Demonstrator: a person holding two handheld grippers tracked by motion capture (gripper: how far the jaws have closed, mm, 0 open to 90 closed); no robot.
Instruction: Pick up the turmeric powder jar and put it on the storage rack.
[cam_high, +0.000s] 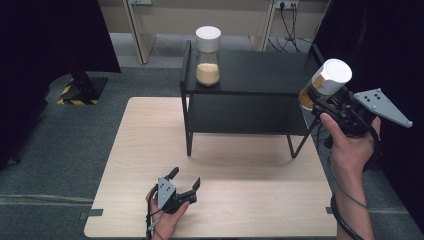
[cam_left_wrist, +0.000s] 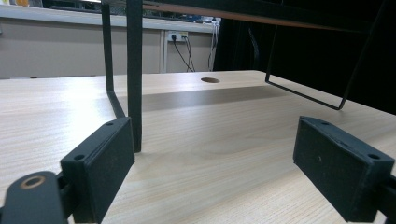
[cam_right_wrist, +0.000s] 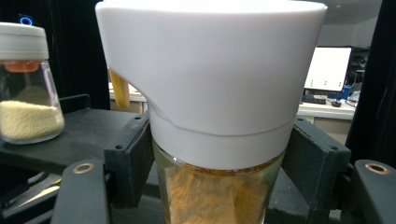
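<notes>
Nearest, on the wooden table (cam_high: 220, 210) in front of the black shelf (cam_high: 250, 75): left gripper (cam_high: 184, 180), jaws spread apart with nothing between them, resting low in the left hand (cam_high: 167, 220) and aimed toward the shelf's front leg (cam_left_wrist: 134, 70). In the left gripper view, black pads (cam_left_wrist: 100, 163) wide apart just above the tabletop, that leg close ahead.

To the right of the shelf, raised level with its top board: right gripper (cam_high: 322, 102), clamped on a glass jar with a white lid (cam_high: 327, 80), orange-brown powder inside. Right hand (cam_high: 352, 145) wrapped around the gripper body, forearm coming up from the table's near right edge, jar tilted toward the shelf. In the right gripper view, both pads (cam_right_wrist: 133, 154) pressing on the jar (cam_right_wrist: 212, 140) just below the lid, powder visible behind the glass.

Farthest, upright near the left end of the shelf's top board: second jar (cam_high: 208, 55), white lid, pale yellow grains filling its lower part; also seen at the left in the right gripper view (cam_right_wrist: 28, 84).
</notes>
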